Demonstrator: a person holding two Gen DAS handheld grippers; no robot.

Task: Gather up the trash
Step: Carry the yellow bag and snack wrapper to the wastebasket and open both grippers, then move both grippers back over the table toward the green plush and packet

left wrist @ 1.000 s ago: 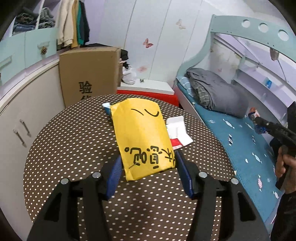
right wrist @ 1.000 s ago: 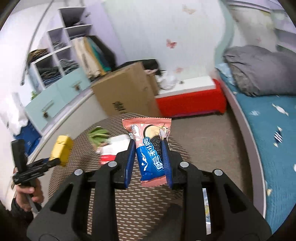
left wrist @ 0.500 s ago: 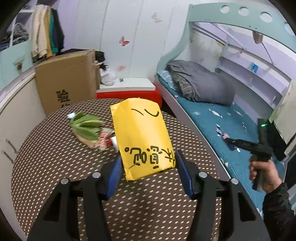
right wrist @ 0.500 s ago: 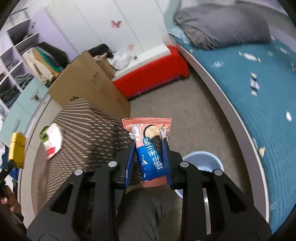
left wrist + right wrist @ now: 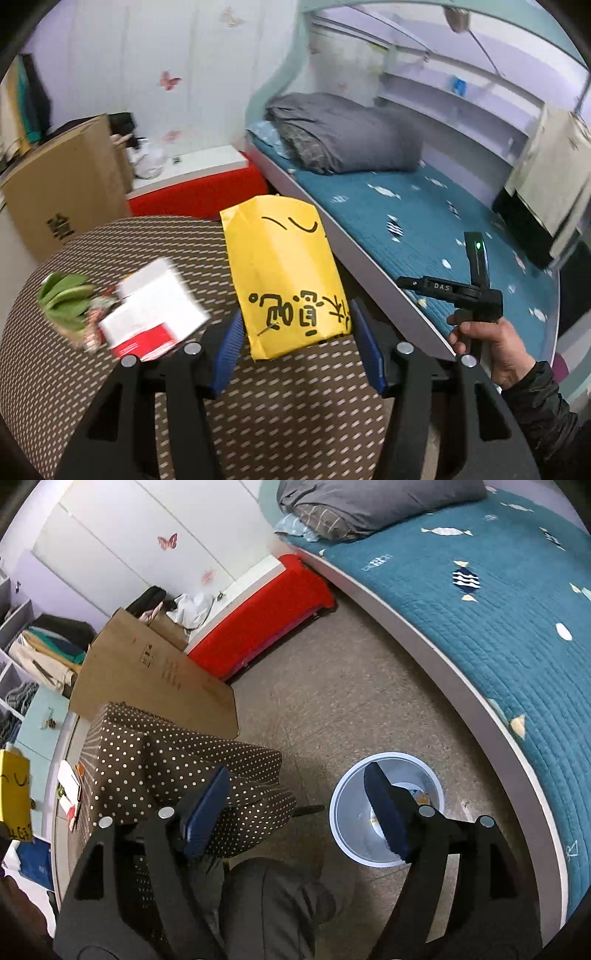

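My left gripper [image 5: 297,334] is shut on a yellow paper bag [image 5: 284,266] with black writing, held upright over the dotted table [image 5: 258,406]. On the table to its left lie a white-and-red carton [image 5: 151,314] and a green wrapper [image 5: 62,306]. My right gripper [image 5: 295,801] hangs over the floor beside a pale round bin [image 5: 334,812]. Its jaws are opening and nothing is between them. Coloured scraps [image 5: 419,795] show in the bin's bottom. The yellow bag [image 5: 14,794] also appears at the right wrist view's left edge.
A bed with a teal cover [image 5: 498,609] curves along the right. A red bench [image 5: 258,627] and a big cardboard box [image 5: 147,672] stand by the wall. A person's knee [image 5: 269,904] is under my right gripper, and a hand [image 5: 491,339] holds it.
The right gripper sank toward the bin and opened; the blue-and-pink snack packet left its jaws. The left gripper swung right with the yellow bag still held.
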